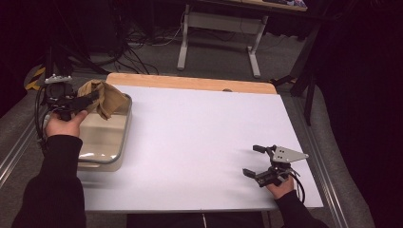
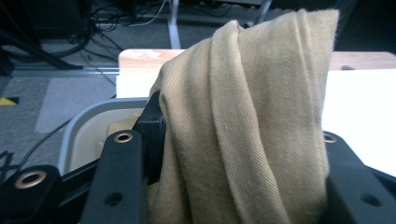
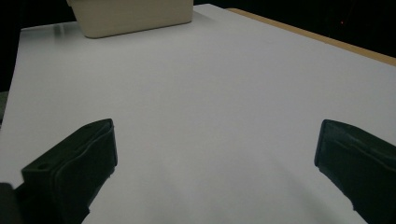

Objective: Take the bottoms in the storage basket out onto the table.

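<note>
A tan cloth hangs bunched above the far end of a beige tub at the table's left. My left gripper is shut on the tan cloth. In the left gripper view the cloth sits folded between the two black jaws, and part of the tub lies below it. My right gripper rests low over the white table top near the front right corner, open, with nothing between its jaws. In the right gripper view the tub stands at the far end of the table top.
A wooden strip runs along the table's far edge. Behind the table stand a white desk frame and cables on grey carpet. Metal rails flank both sides of the table.
</note>
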`<action>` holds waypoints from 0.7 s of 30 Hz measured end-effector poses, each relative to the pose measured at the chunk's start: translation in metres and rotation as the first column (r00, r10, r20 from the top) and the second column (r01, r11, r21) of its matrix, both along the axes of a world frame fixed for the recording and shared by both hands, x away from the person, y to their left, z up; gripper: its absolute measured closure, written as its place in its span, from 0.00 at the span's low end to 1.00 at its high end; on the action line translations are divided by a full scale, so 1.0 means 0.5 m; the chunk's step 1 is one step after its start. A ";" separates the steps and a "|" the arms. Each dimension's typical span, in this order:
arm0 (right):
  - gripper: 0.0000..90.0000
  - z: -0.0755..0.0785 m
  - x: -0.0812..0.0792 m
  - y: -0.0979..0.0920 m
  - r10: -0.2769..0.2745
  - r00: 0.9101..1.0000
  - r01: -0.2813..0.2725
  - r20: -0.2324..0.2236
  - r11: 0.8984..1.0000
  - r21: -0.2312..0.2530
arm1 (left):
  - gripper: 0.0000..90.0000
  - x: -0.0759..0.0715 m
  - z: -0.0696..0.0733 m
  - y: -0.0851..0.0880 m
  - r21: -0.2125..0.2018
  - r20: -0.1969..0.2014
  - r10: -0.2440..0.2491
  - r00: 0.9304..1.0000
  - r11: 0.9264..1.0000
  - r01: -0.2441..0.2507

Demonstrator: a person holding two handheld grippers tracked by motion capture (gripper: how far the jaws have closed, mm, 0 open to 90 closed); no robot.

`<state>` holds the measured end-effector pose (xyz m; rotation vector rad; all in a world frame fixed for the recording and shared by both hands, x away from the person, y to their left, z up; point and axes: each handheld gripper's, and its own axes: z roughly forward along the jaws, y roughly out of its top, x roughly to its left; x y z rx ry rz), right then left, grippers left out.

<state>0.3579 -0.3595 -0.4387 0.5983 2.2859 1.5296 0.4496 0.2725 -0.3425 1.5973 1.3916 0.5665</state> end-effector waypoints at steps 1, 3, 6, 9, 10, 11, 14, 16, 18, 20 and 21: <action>0.00 0.000 0.000 0.000 0.000 1.000 0.000 0.000 1.000 0.000 | 0.59 -0.004 0.001 -0.002 -0.010 0.008 -0.005 1.000 1.000 0.006; 0.00 0.000 0.000 0.000 0.000 1.000 0.000 0.000 1.000 0.000 | 0.59 -0.011 0.005 -0.006 -0.023 0.022 -0.014 1.000 1.000 0.014; 0.00 0.000 0.000 0.000 0.000 1.000 0.000 0.000 1.000 0.000 | 0.59 -0.018 0.010 -0.012 -0.028 0.035 -0.023 0.999 0.999 0.024; 0.00 0.000 0.000 0.000 0.000 1.000 0.000 0.000 1.000 0.001 | 0.59 -0.032 0.021 -0.025 -0.031 0.063 -0.045 0.997 0.998 0.047; 0.00 0.000 0.000 0.000 0.000 1.000 0.000 0.000 1.000 0.001 | 0.59 -0.036 0.024 -0.027 -0.035 0.073 -0.051 0.996 0.998 0.053; 0.00 0.000 0.000 0.000 0.001 1.000 -0.001 0.000 1.000 0.001 | 0.59 -0.040 0.028 -0.031 -0.039 0.081 -0.055 0.995 0.998 0.058; 0.00 0.000 0.000 0.000 0.001 1.000 -0.001 0.000 1.000 0.000 | 0.59 -0.051 0.038 -0.041 -0.042 0.106 -0.075 0.992 0.996 0.079; 0.00 0.000 0.000 0.000 0.000 1.000 0.000 0.001 1.000 0.000 | 0.59 -0.054 0.041 -0.044 -0.045 0.111 -0.079 0.991 0.995 0.085; 0.00 0.000 0.000 0.000 0.001 1.000 -0.001 0.001 1.000 0.000 | 0.59 -0.059 0.046 -0.050 -0.056 0.123 -0.091 0.988 0.993 0.099; 0.00 0.000 0.000 0.000 0.001 1.000 -0.001 0.000 1.000 0.000 | 0.59 -0.065 0.050 -0.060 -0.058 0.133 -0.107 0.985 0.992 0.116; 0.00 0.000 0.000 0.000 0.001 1.000 -0.001 0.000 1.000 0.000 | 0.59 -0.070 0.054 -0.069 -0.060 0.139 -0.123 0.983 0.989 0.132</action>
